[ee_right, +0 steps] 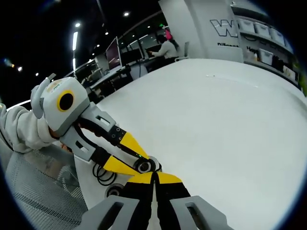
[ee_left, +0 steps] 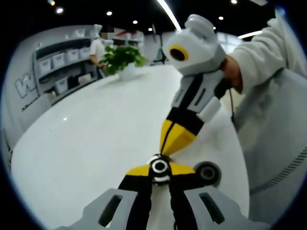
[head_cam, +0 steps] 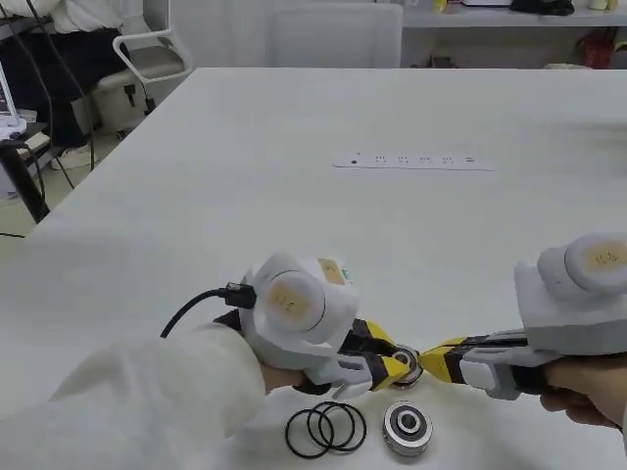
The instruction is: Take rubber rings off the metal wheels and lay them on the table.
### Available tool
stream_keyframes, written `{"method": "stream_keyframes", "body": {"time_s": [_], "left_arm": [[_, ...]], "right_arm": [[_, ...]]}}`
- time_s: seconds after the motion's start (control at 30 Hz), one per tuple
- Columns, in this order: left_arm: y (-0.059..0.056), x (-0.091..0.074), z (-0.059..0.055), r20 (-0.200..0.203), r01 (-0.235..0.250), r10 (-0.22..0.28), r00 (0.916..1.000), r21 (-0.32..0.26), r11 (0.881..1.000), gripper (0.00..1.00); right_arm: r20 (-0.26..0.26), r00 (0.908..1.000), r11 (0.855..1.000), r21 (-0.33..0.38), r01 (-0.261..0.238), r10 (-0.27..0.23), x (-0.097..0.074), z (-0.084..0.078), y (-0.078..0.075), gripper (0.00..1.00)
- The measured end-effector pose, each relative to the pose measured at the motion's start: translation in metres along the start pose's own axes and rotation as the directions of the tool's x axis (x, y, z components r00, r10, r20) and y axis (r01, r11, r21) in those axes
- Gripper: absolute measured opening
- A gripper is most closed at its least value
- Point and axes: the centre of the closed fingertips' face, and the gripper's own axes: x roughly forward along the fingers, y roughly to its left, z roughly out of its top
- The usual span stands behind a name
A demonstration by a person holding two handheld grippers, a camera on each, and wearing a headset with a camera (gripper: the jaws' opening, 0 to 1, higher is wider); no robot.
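- At the near edge of the table (head_cam: 294, 196), left gripper (head_cam: 397, 360) clamps the metal wheel (head_cam: 406, 367).
- Right gripper (head_cam: 428, 360), jaws together (pinching anything? unclear), meets it head-on from the right.

Right gripper (ee_right: 153, 176) jaws pressed together, tips right at metal wheel (ee_right: 144, 166) clamped in left gripper (ee_right: 139, 162). Loose rubber rings (ee_right: 102, 174) lie on white table (ee_right: 216, 120) nearby.

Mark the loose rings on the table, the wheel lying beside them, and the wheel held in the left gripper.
loose rings (head_cam: 326, 428): head view, where the rings overlap.
lying wheel (head_cam: 407, 428): head view, its hub.
held wheel (ee_left: 159, 168): left gripper view, its hub.
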Motion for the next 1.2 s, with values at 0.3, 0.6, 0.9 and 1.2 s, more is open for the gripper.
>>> {"method": "stream_keyframes", "body": {"time_s": [0.3,0.6,0.9,1.2], "left_arm": [[0.0,0.0003,-0.0001,0.0,-0.002,0.002,1.0,0.002,1.0,0.13],[-0.0005,0.0004,0.0001,0.001,-0.001,0.001,1.0,0.004,1.0,0.13],[-0.0004,0.0003,0.0002,0.007,0.001,-0.001,1.0,0.001,1.0,0.13],[-0.0002,0.0003,0.0002,0.014,0.003,-0.003,0.9999,-0.003,1.0,0.13]], "right_arm": [[0.002,1.0,1.0,0.006,-0.005,0.005,0.001,0.0023,0.0028,0.0],[0.006,0.9999,1.0,0.004,-0.016,0.016,0.0014,0.0047,0.0068,0.0],[0.01,0.9996,1.0,-0.002,-0.026,0.026,0.002,0.0062,0.0085,0.0],[0.017,0.9991,0.999,-0.015,-0.038,0.039,0.0035,0.0083,0.0092,0.0]]}}
